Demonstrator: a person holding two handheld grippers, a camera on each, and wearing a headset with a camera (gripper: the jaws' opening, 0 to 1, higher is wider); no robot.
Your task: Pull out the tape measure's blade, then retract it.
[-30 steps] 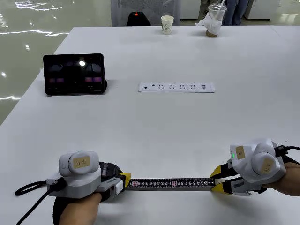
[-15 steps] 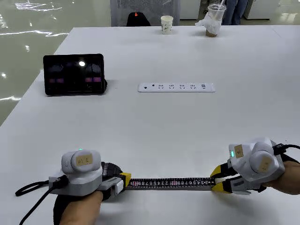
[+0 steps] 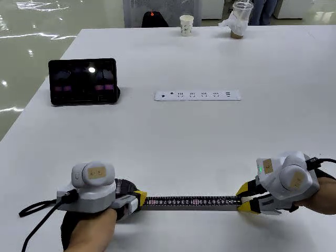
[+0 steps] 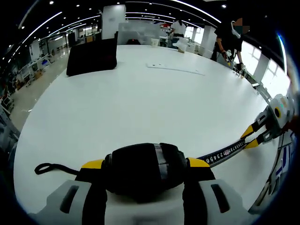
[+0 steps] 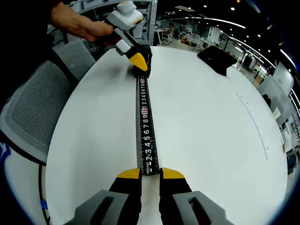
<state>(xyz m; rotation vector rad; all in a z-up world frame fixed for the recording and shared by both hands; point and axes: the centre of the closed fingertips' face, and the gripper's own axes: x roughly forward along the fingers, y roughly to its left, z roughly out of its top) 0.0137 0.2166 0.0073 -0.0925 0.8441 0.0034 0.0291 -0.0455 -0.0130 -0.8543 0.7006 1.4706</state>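
Note:
The black tape measure case lies near the table's front edge, and my left gripper is shut on it. In the left gripper view the case sits between the yellow-tipped jaws of my left gripper. The black blade lies flat on the table and runs right from the case. My right gripper is shut on the blade's end. The right gripper view looks along the numbered blade from my right gripper to the case.
On the white table a dark tablet stands at the left and a white power strip lies in the middle. A paper cup and a plastic cup stand at the far edge. A mesh chair is beside the table.
The head camera has tilted a little. Both grippers keep their hold, and the stretch of blade between them looks about the same.

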